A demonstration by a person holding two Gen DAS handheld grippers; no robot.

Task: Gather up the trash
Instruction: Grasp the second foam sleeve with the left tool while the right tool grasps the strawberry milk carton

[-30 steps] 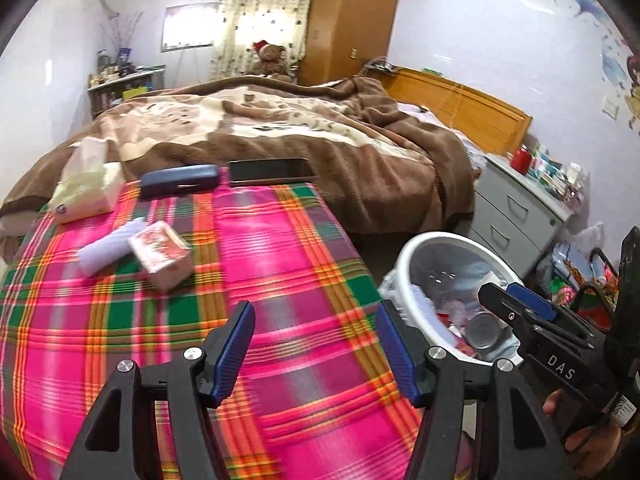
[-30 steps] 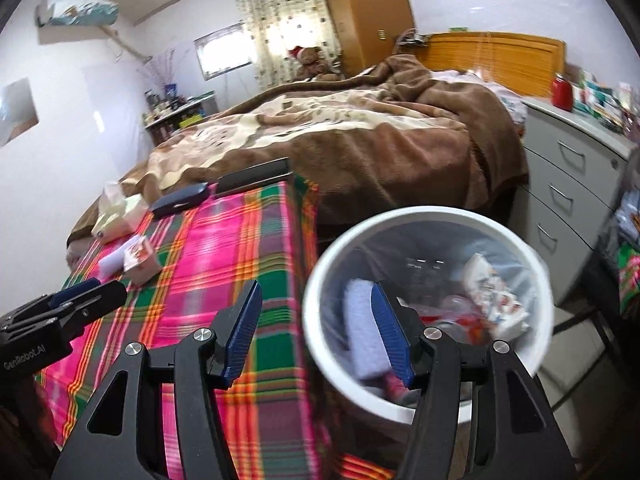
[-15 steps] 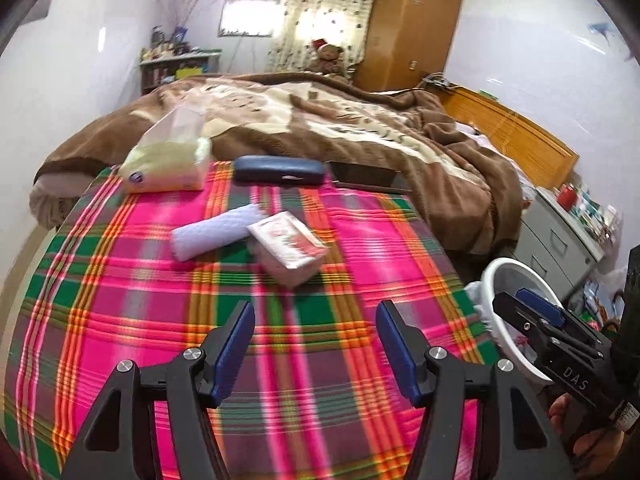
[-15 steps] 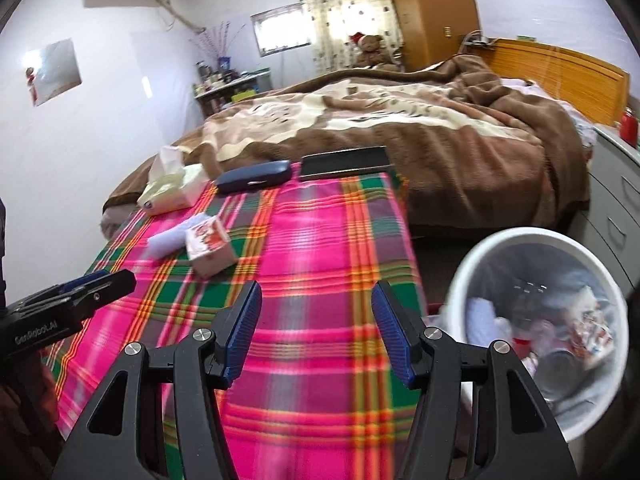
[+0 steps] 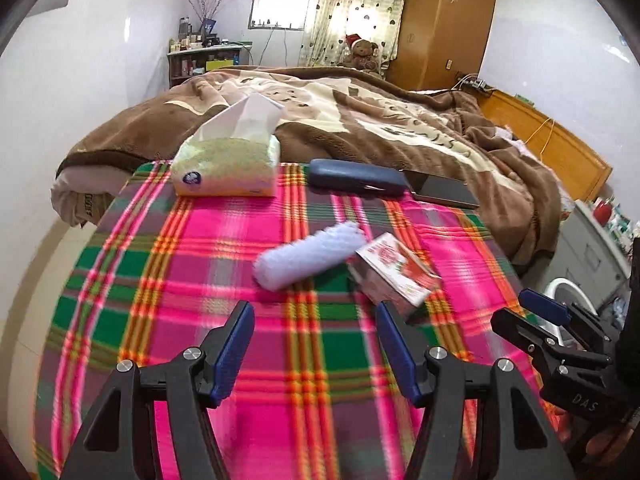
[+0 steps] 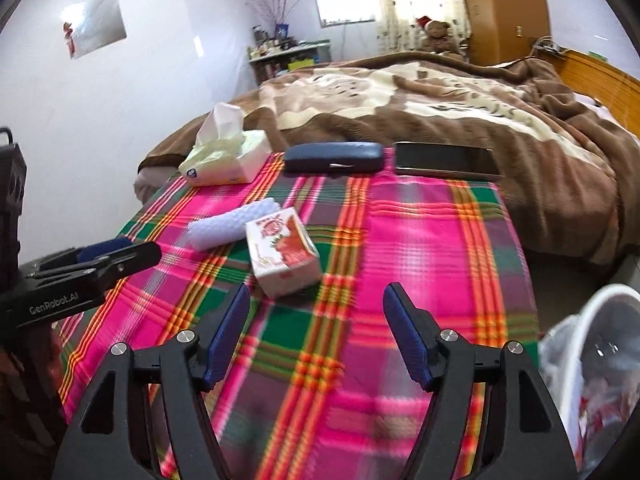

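A white foam roll [image 5: 310, 254] [image 6: 234, 226] and a red-and-white juice carton [image 5: 394, 274] [image 6: 282, 256] lie side by side on the plaid-covered table [image 5: 240, 320] [image 6: 420, 260]. My left gripper [image 5: 316, 348] is open and empty, just short of the roll and carton. My right gripper [image 6: 316, 340] is open and empty, just short of the carton. The white trash bin [image 6: 592, 376] [image 5: 568, 292] with trash inside stands off the table's right side. Each gripper shows in the other's view: the right one [image 5: 548, 320], the left one [image 6: 100, 256].
A tissue pack [image 5: 230, 158] [image 6: 228, 156], a dark glasses case [image 5: 356, 180] [image 6: 332, 158] and a phone [image 5: 444, 192] [image 6: 444, 160] lie along the table's far edge. A bed with a brown blanket [image 5: 380, 120] is behind. A grey drawer unit [image 5: 592, 244] stands at right.
Both grippers have swung left, away from the bin and over the table. The foam roll and carton now lie straight ahead of both. Both stayed open.
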